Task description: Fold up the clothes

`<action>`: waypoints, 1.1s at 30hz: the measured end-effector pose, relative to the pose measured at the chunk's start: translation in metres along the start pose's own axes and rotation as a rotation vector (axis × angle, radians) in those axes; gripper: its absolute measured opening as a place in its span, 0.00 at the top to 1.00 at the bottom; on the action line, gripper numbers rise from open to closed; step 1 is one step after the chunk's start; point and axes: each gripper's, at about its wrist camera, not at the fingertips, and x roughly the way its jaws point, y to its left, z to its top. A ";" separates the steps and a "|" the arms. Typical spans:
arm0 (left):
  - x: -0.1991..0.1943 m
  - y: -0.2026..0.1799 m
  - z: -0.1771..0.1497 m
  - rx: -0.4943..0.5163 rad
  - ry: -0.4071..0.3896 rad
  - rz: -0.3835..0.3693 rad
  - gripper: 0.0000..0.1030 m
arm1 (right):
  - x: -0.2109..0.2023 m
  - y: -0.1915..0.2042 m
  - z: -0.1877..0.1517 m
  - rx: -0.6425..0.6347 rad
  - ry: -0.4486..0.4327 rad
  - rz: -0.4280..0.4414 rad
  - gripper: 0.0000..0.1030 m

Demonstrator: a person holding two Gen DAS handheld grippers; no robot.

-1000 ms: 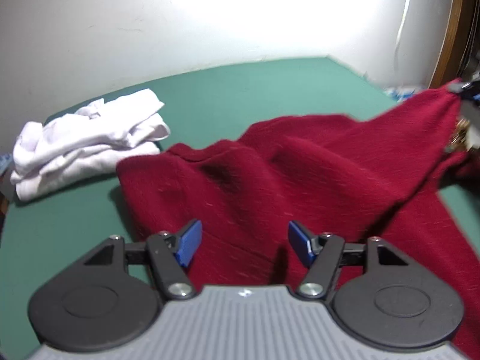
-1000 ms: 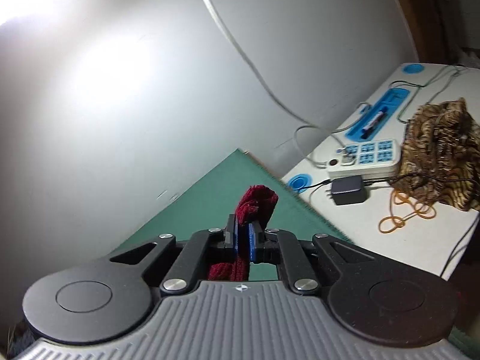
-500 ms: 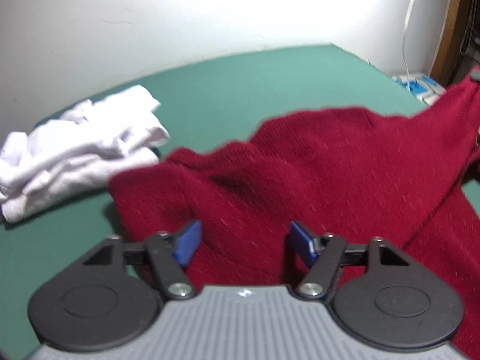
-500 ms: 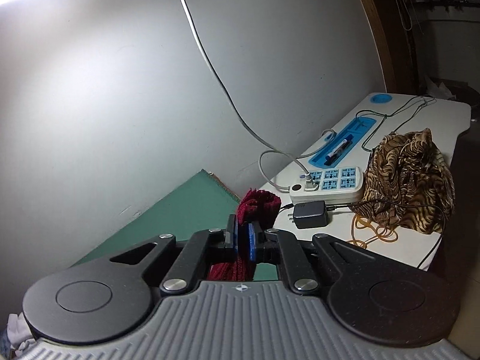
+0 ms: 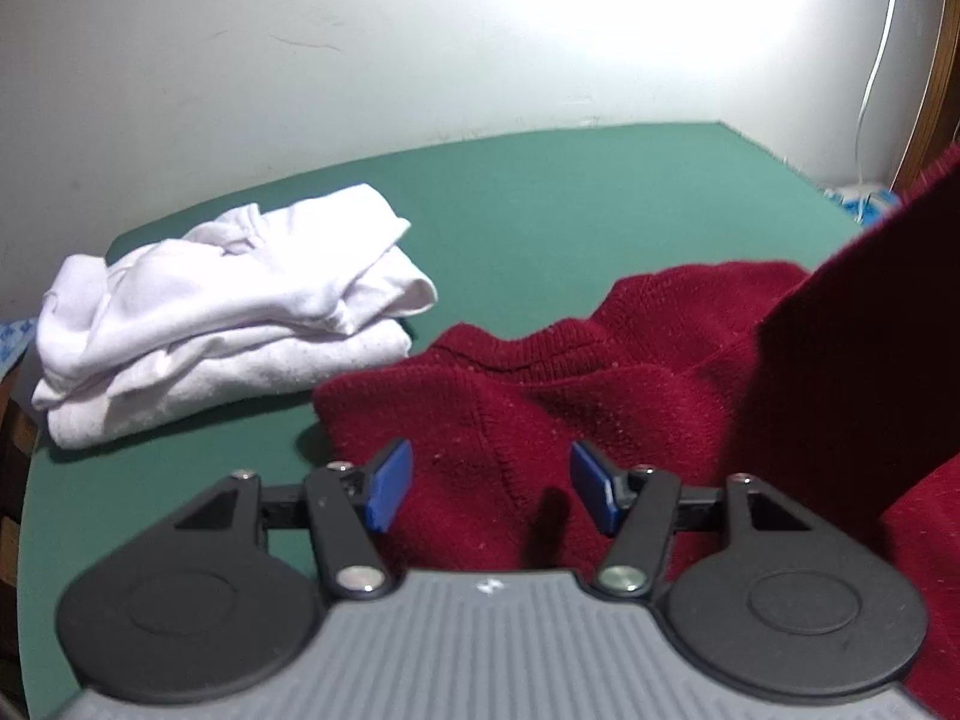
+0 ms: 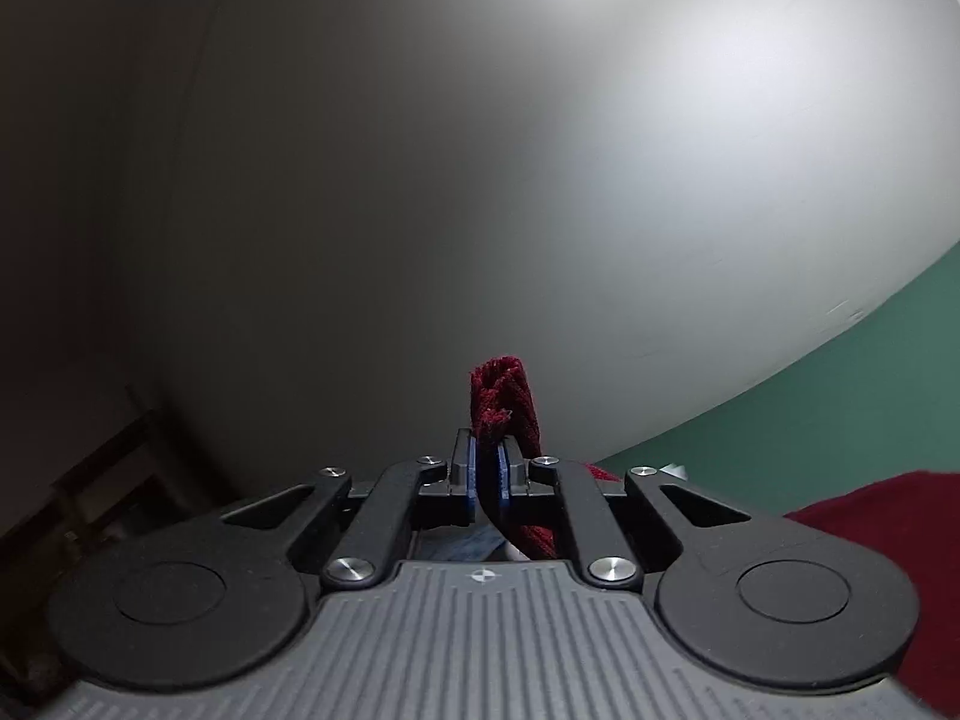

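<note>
We had the white garment folded; beside it the red sweater lay unfolded, right tongs pinching it, left tongs open

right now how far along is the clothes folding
Done: a white garment lies folded on the green table. In hand: the right gripper is shut on an edge of the red sweater, lifting it. Left: the left gripper is open above it; the sweater is unfolded.
</note>
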 end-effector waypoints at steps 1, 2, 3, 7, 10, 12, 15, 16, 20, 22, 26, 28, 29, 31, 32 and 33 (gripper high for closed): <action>-0.008 0.008 -0.005 -0.019 -0.003 -0.004 0.37 | 0.001 0.007 -0.006 0.009 0.038 0.054 0.92; -0.016 0.015 -0.009 -0.039 -0.006 -0.007 0.37 | 0.002 0.012 -0.014 0.015 0.079 0.095 0.92; -0.024 0.023 -0.014 -0.058 -0.010 -0.011 0.37 | 0.003 0.017 -0.022 0.020 0.120 0.132 0.92; -0.060 0.045 -0.042 -0.072 -0.005 -0.017 0.31 | 0.002 0.028 -0.064 0.049 0.301 0.193 0.91; -0.086 0.046 -0.068 -0.047 -0.009 -0.016 0.28 | -0.005 0.034 -0.097 0.079 0.412 0.193 0.91; -0.101 0.043 -0.086 -0.036 -0.009 -0.019 0.22 | -0.013 0.037 -0.117 0.095 0.465 0.179 0.91; -0.117 0.031 -0.111 -0.009 -0.002 -0.025 0.21 | -0.024 0.033 -0.134 0.110 0.509 0.121 0.90; -0.122 0.026 -0.119 -0.004 0.001 -0.024 0.21 | -0.027 0.031 -0.138 0.122 0.512 0.096 0.89; -0.133 0.018 -0.140 -0.040 0.017 -0.049 0.20 | -0.044 0.034 -0.145 0.171 0.491 0.078 0.89; -0.138 0.017 -0.146 -0.061 0.019 -0.054 0.19 | -0.047 0.038 -0.146 0.173 0.466 0.090 0.89; -0.148 0.017 -0.155 -0.077 0.024 -0.064 0.19 | -0.048 0.039 -0.143 0.200 0.385 0.138 0.89; -0.153 0.016 -0.156 -0.068 0.021 -0.063 0.19 | -0.048 0.038 -0.140 0.227 0.344 0.184 0.89; -0.156 0.017 -0.156 -0.066 0.015 -0.057 0.17 | -0.049 0.038 -0.140 0.227 0.333 0.205 0.89; -0.160 0.020 -0.158 -0.078 0.009 -0.054 0.14 | -0.049 0.040 -0.142 0.209 0.345 0.211 0.89; -0.160 0.022 -0.160 -0.090 0.012 -0.057 0.14 | -0.050 0.039 -0.145 0.212 0.364 0.209 0.89; -0.161 0.022 -0.162 -0.100 0.017 -0.058 0.14 | -0.049 0.038 -0.149 0.218 0.392 0.204 0.89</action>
